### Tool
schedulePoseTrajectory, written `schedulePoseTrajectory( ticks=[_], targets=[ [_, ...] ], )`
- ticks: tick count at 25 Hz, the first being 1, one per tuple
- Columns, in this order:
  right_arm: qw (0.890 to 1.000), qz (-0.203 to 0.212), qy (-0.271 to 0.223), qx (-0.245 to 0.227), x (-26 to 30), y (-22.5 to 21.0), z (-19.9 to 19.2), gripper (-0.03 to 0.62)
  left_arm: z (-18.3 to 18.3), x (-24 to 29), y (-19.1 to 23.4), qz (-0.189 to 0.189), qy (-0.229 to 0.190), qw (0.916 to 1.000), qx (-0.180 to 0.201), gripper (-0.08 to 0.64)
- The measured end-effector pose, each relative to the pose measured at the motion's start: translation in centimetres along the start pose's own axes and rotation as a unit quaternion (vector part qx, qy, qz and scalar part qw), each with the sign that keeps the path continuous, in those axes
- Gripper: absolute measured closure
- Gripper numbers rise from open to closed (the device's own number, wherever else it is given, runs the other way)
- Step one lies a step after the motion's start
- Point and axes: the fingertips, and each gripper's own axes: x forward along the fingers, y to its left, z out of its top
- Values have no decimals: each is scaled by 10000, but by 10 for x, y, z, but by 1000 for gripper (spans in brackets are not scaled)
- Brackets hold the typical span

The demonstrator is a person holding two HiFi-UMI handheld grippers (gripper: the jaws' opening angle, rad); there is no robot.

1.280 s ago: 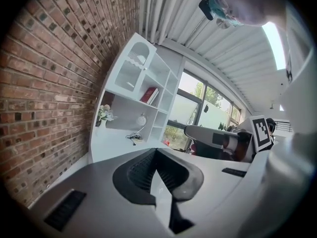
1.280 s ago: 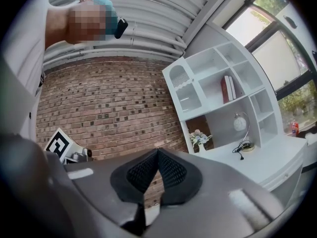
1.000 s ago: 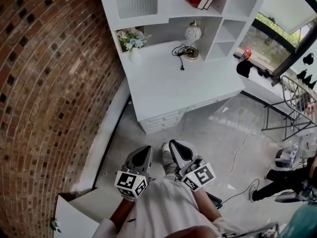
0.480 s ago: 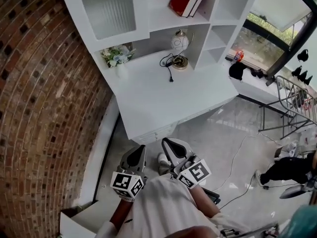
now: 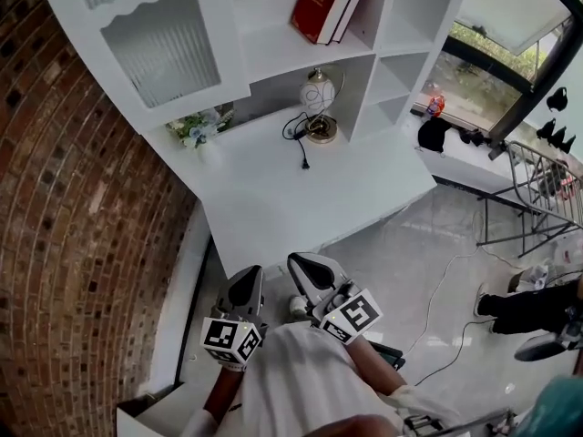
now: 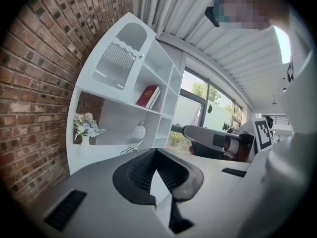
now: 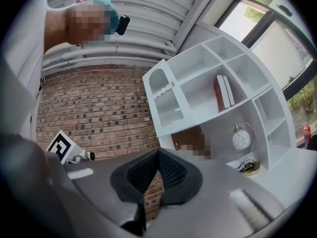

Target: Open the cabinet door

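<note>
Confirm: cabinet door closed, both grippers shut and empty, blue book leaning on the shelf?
The book is red, not blue, as the head view shows. The cabinet door is closed, and the left gripper and right gripper are shut and empty.

The wall (image 5: 82, 208) is of rough, matt red-brown brick with paler joints. The cabinet (image 5: 273, 48) and the desk top (image 5: 301, 189) look like wood painted white, smooth, with a soft sheen. The cabinet door (image 5: 164, 57) has a pane of ribbed, cloudy glass in a white painted frame. The book (image 5: 319, 3) has a dark red cover, a little glossy, with gold print. The lamp (image 5: 318, 94) has a white globe, like glass, on a shiny brass-coloured base. The floor (image 5: 437, 235) is smooth, grey and glossy, with reflections. The left gripper (image 6: 155, 150) and the right gripper (image 7: 158, 151) have shells of matt grey plastic; their pads (image 6: 140, 171) are black and finely ribbed.
</note>
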Motion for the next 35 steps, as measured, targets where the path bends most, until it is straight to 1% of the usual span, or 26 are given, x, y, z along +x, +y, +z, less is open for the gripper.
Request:
schedulePoseTrajectory(
  ticks=[4,9,12,15,20,25,28,32,35],
  targets=[
    [9999,125,19,16,14,-21,1,580,9,21,9,128,-42,9999,10,551],
    [9997,210,71,53,22,-33,-1,580,6,35,16,239,26,9997,-40,551],
    [9997,205,98,126,21,-38,-4,580,6,38,14,259,33,9997,-29,551],
    [9995,209,176,156,20,-39,-8,580,1,38,14,316,49,9994,-115,551],
    [9993,102,341,141,20,-41,-15,580,-8,38,12,311,143,9992,-186,551],
    [9996,49,243,134,27,-42,-8,580,-1,40,17,301,110,9994,-146,551],
    [9998,110,168,22,36,-42,-2,580,8,41,23,320,30,9995,-66,551],
    [9989,302,36,-360,47,-33,7,580,21,42,32,357,-93,9993,10,551],
    [9982,371,4,-467,55,-30,11,577,31,43,39,380,-184,9991,47,551]
  ],
)
